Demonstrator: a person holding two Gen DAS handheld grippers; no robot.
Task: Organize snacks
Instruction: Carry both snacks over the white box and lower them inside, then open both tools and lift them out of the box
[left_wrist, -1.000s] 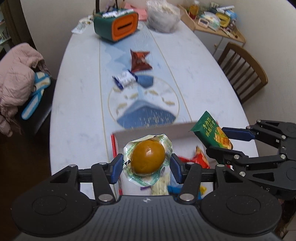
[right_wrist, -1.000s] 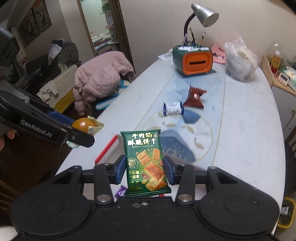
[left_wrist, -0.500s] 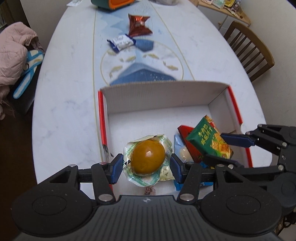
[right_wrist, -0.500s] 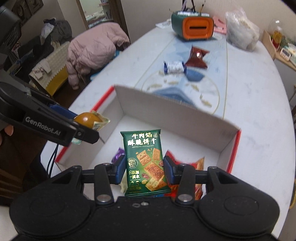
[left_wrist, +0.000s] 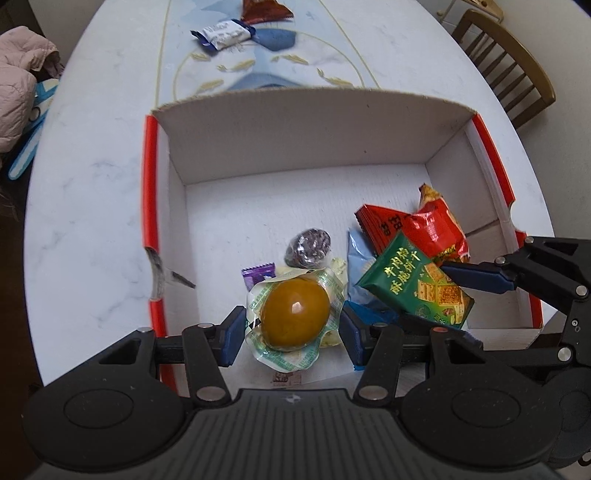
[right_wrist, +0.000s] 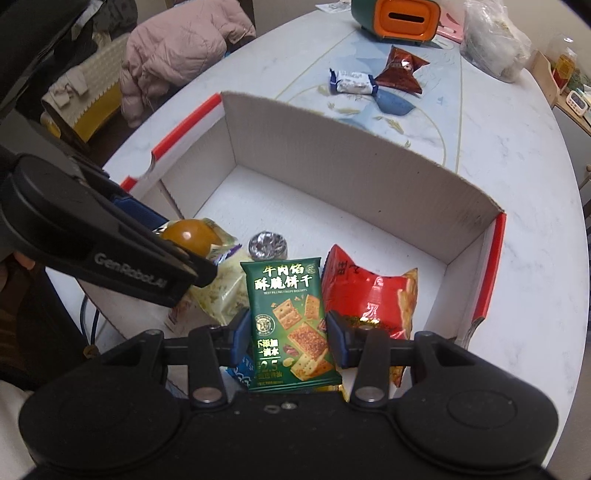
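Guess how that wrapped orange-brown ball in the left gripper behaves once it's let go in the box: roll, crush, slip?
The wrapped ball looks round and firm, so alone it might roll; its crinkled film skirt should damp that. The glossy film probably makes it slippery, though the left gripper holds it at its widest part. It would land beside the packets already in the cardboard box, likely stopping there.

Box (left_wrist: 295, 147) – matt corrugated cardboard; green packet (right_wrist: 291, 325) glossy film; table (left_wrist: 92, 184) smooth marble-look; chair (left_wrist: 517, 85) – wood.
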